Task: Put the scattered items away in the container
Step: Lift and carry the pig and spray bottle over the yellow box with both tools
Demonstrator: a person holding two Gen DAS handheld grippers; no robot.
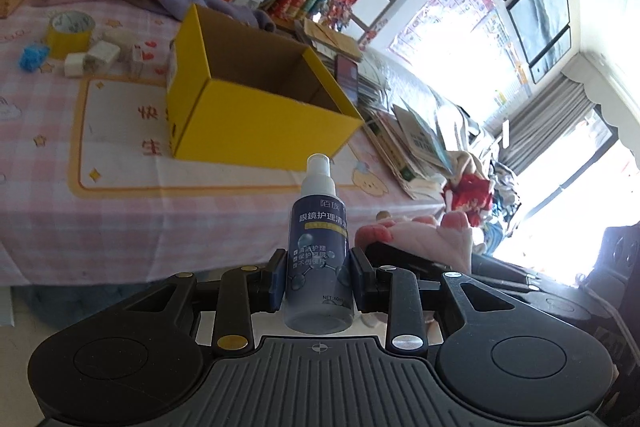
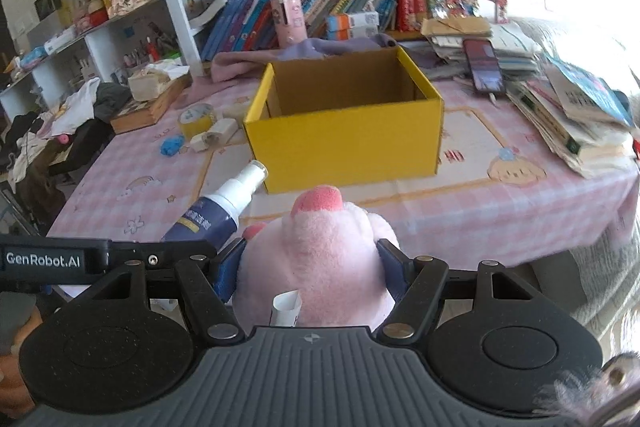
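Left wrist view: your left gripper [image 1: 319,273] pinches lens-cleaner spray bottle [image 1: 319,247] upright, narrow gap. Right gripper [image 2: 310,267] clamps pink plush toy [image 2: 316,251], jaws wider. Yellow cardboard box [image 2: 348,143] ahead on table.

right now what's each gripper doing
left gripper: shut on the spray bottle
right gripper: shut on the pink plush toy

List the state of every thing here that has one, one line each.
left gripper: shut on the spray bottle
spray bottle: held upright, cap on
right gripper: shut on the plush toy
plush toy: held, squeezed between the fingers
yellow box: open, nothing visible inside
tape roll: lying flat on the table
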